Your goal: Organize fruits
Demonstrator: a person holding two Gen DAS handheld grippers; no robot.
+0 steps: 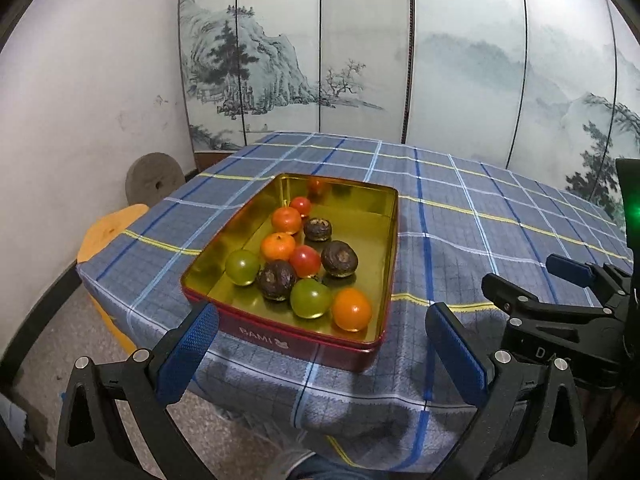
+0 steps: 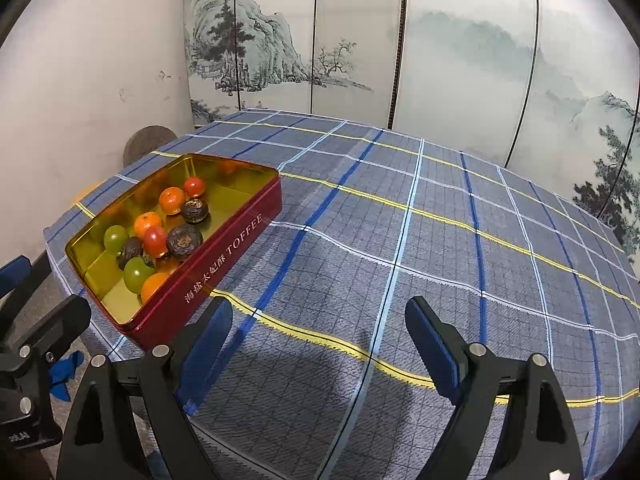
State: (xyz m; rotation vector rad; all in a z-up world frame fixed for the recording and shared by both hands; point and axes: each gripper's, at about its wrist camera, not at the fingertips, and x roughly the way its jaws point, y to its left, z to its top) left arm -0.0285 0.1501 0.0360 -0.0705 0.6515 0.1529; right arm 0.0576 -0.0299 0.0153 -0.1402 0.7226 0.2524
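Observation:
A red tin [image 1: 304, 338] with a gold inside sits on the checked tablecloth [image 1: 460, 216] and holds several small fruits: orange ones [image 1: 351, 308], green ones [image 1: 310, 298], red ones [image 1: 305, 260] and dark brown ones [image 1: 340, 258]. My left gripper [image 1: 322, 330] hovers just before the tin's near wall, open and empty. In the right wrist view the tin [image 2: 218, 262] lies at the left, fruits [image 2: 178, 240] inside. My right gripper [image 2: 320, 328] is open and empty over bare cloth, to the right of the tin. It also shows at the left view's right edge [image 1: 560, 276].
A painted folding screen [image 1: 360, 48] stands behind the table. A round grey disc [image 1: 154, 182] and a wooden stool [image 1: 108, 228] are at the left, past the table's edge. The tablecloth [image 2: 460, 240] stretches bare to the right of the tin.

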